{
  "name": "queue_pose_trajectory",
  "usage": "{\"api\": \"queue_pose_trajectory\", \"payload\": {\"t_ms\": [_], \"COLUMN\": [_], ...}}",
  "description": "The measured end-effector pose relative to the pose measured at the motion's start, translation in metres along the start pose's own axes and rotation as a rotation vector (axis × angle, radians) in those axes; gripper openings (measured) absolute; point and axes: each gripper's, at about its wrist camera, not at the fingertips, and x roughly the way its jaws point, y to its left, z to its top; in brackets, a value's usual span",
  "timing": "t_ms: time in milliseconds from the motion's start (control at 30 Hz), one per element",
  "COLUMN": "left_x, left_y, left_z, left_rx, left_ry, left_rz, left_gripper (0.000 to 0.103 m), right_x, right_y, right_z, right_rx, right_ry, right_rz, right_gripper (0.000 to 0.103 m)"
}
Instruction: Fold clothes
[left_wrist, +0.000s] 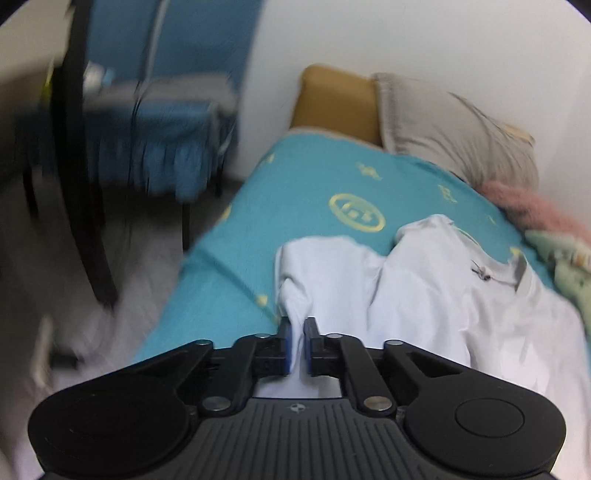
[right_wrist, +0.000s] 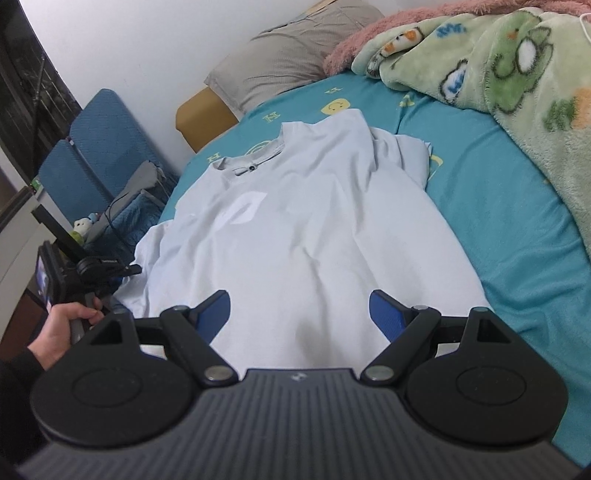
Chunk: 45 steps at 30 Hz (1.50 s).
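White T-shirt on the bed: 1 corner gripped, 0 folds made.

The left gripper (left_wrist: 296, 345) is pinched tight on the T-shirt's (right_wrist: 295, 229) near left edge. The shirt lies spread face-up on the teal bedsheet (right_wrist: 498, 206), collar away. The right gripper (right_wrist: 301, 314) hovers over the hem, jaws wide, holding nothing. Folding looks barely begun; every fold remains.

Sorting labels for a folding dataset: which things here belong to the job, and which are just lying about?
Part of the job:
white T-shirt
left gripper, shut on its edge
right gripper, open above the hem
teal bedsheet

Lying about:
green cartoon blanket
grey pillow
pink fleece
blue chair
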Motion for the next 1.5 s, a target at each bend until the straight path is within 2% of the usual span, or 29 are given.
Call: {"api": "queue_pose_trajectory", "payload": {"t_ms": [67, 133, 200, 333, 367, 433, 467, 500, 567, 667, 800, 900, 967, 1033, 1100, 1167, 1267, 1333, 1400, 1467, 1500], "left_x": [-0.015, -0.027, -0.037, -0.044, -0.045, -0.049, -0.052, -0.055, -0.057, -0.055, -0.029, -0.005, 0.007, 0.013, 0.015, 0.021, 0.029, 0.029, 0.028, 0.021, 0.019], "left_y": [-0.026, -0.061, -0.098, -0.167, -0.180, -0.187, -0.183, -0.177, -0.155, -0.105, -0.047, -0.026, -0.023, -0.023, -0.029, -0.039, -0.054, -0.058, -0.059, -0.055, -0.055], "left_z": [0.006, 0.008, 0.006, -0.013, -0.018, -0.022, -0.022, -0.020, -0.014, -0.001, 0.013, 0.008, 0.001, -0.007, -0.012, -0.013, -0.016, -0.015, -0.011, -0.004, 0.004], "left_rx": [0.145, 0.299, 0.398, 0.530, 0.545, 0.510, 0.479, 0.441, 0.322, 0.094, -0.165, -0.270, -0.352, -0.426, -0.451, -0.402, -0.314, -0.276, -0.249, -0.238, -0.221], "left_ry": [-0.058, -0.104, -0.115, -0.036, -0.007, 0.027, 0.016, 0.005, -0.021, -0.042, 0.003, 0.075, 0.123, 0.138, 0.133, 0.132, 0.115, 0.088, 0.066, 0.050, 0.043], "left_rz": [0.042, 0.046, -0.018, -0.223, -0.282, -0.406, -0.435, -0.453, -0.428, -0.394, -0.290, -0.271, -0.304, -0.356, -0.412, -0.398, -0.341, -0.305, -0.279, -0.272, -0.258], "left_gripper": [0.005, 0.004, 0.004, 0.005, 0.010, 0.015, 0.020, 0.035, 0.054, 0.059, 0.060, 0.059, 0.058, 0.058, 0.063, 0.064, 0.061, 0.049, 0.025, 0.011, 0.009], "right_x": [-0.005, -0.008, -0.012, -0.015, -0.015, -0.015, -0.015, -0.015, -0.016, -0.017, -0.012, -0.008, -0.005, -0.002, 0.001, 0.004, 0.007, 0.007, 0.007, 0.006, 0.006], "right_y": [0.003, 0.004, 0.004, -0.001, -0.002, -0.005, -0.006, -0.008, -0.011, -0.015, -0.018, -0.019, -0.020, -0.021, -0.023, -0.023, -0.022, -0.022, -0.021, -0.022, -0.022], "right_z": [-0.001, 0.000, 0.001, 0.004, 0.005, 0.007, 0.007, 0.007, 0.008, 0.009, 0.008, 0.007, 0.006, 0.006, 0.005, 0.004, 0.002, 0.001, 0.000, 0.000, 0.000], "right_rx": [-0.006, -0.006, -0.003, 0.016, 0.023, 0.037, 0.044, 0.051, 0.071, 0.105, 0.134, 0.140, 0.144, 0.152, 0.156, 0.153, 0.141, 0.131, 0.122, 0.118, 0.117], "right_ry": [-0.009, -0.019, -0.030, -0.043, -0.044, -0.045, -0.044, -0.043, -0.042, -0.037, -0.017, -0.004, 0.003, 0.011, 0.018, 0.025, 0.034, 0.036, 0.033, 0.030, 0.030], "right_rz": [0.001, -0.001, -0.005, -0.013, -0.013, -0.011, -0.009, -0.007, 0.002, 0.017, 0.029, 0.029, 0.026, 0.024, 0.023, 0.017, 0.012, 0.007, -0.001, -0.006, -0.008], "right_gripper": [0.084, 0.084, 0.084, 0.084, 0.084, 0.084, 0.084, 0.084, 0.084, 0.084, 0.084, 0.084, 0.084, 0.084, 0.084, 0.084, 0.084, 0.084, 0.084, 0.084, 0.084]}}
